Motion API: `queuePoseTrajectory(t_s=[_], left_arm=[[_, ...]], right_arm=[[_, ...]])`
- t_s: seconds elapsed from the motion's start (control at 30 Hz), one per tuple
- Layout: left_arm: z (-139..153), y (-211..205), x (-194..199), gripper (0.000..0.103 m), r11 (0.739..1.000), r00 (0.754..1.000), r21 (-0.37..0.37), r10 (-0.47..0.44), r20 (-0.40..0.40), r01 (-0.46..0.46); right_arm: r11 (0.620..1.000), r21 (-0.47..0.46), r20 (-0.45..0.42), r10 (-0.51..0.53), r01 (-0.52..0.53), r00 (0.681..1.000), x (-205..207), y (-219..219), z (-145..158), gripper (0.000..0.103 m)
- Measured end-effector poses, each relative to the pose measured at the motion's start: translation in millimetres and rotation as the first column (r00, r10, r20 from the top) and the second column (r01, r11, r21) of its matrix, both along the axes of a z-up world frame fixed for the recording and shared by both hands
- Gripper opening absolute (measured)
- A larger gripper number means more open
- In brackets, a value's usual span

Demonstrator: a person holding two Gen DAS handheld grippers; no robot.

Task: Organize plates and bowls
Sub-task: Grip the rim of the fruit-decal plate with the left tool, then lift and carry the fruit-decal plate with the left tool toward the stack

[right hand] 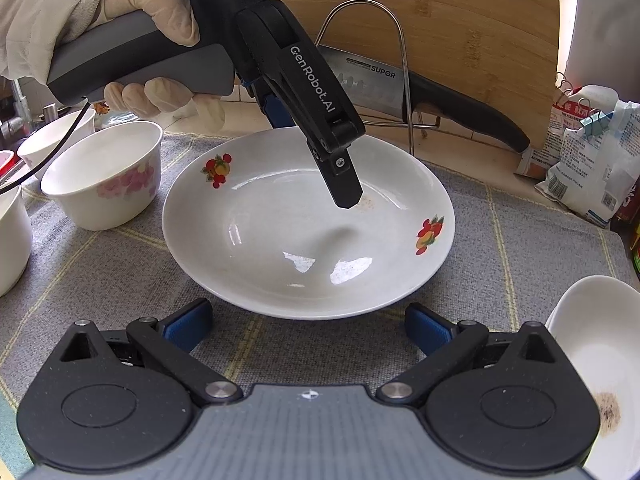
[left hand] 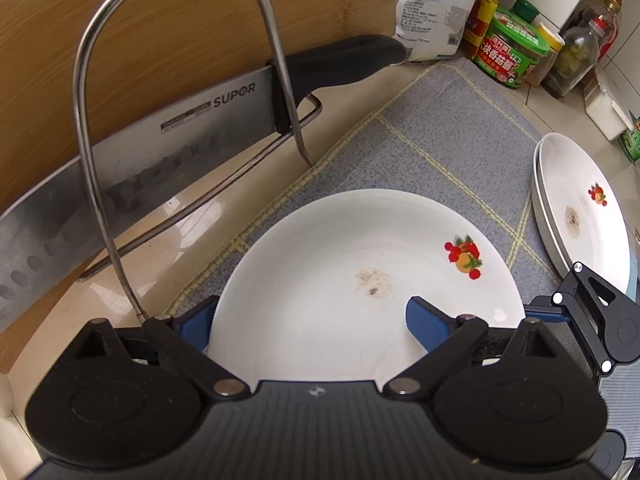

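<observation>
A white plate (left hand: pixel 360 260) with red fruit decals and a brown stain lies on the grey checked mat (left hand: pixel 432 140). My left gripper (left hand: pixel 312 312) points steeply down and is shut on its rim. One blue pad (left hand: pixel 196 320) sits outside the edge, the other finger (left hand: pixel 428 320) rests inside. In the right wrist view the same plate (right hand: pixel 280 248) has the left gripper (right hand: pixel 312 156) at its far side, one fingertip (right hand: pixel 348 196) touching the inner surface. My right gripper (right hand: pixel 308 320) stands open just short of the near rim, nothing between its fingers.
Two stacked plates (left hand: pixel 580 208) lie right of the held plate. Three flowered bowls (right hand: pixel 108 176) stand at the left. A cleaver (left hand: pixel 160 140) leans in a wire rack (left hand: pixel 80 100) against a wooden board (left hand: pixel 160 12). Jars (left hand: pixel 512 52) and bags (right hand: pixel 588 152) line the back.
</observation>
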State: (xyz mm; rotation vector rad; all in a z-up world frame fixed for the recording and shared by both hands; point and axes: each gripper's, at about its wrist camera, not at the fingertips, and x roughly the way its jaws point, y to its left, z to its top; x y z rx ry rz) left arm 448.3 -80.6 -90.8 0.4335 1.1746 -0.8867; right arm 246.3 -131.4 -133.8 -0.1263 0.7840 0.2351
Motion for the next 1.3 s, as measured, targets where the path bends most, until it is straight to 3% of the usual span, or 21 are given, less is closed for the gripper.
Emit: queuePoseTrajectory(t_s=[1.3], left_arm=[[-1.1, 1.8, 3.0, 0.096, 0.998, 0.997, -0.004, -0.062, -0.044, 0.062]], right_arm=[[0.998, -0.044, 0.005, 0.036, -0.036, 0.999, 15.5, -0.6, 4.1, 0.103]])
